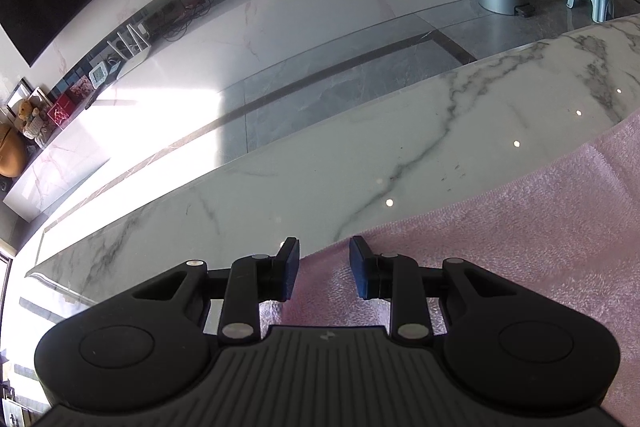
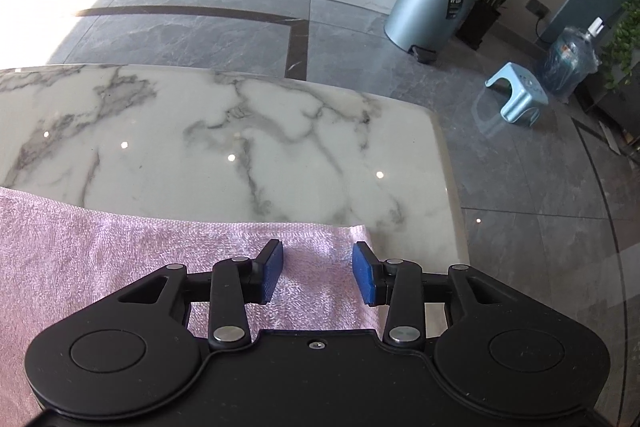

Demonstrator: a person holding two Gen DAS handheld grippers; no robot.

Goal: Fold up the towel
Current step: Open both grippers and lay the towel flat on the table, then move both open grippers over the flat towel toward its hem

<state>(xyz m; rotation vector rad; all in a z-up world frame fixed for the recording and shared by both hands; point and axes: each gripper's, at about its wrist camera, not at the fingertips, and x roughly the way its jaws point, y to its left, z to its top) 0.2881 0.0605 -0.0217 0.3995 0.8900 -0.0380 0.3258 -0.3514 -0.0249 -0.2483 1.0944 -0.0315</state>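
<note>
Left wrist view: left claw (image 1: 324, 269) released over the towel (image 1: 520, 227) corner, edge running toward 2 o'clock on the bench (image 1: 320, 167); right claw (image 2: 318, 273) released too, far corner at 1 o'clock.

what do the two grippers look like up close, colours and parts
Both are matte black plastic: two round discs, angled linkage arms with silver rivets, blue ribbed pads on the fingers. The left gripper has a ridged centre plate; the right gripper has a smooth one with a small screw.

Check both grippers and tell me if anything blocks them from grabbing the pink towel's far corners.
Nothing visible does. The left gripper and right gripper are open, each directly over a far corner of the pink towel. Beyond it lies only bare marble table.
</note>
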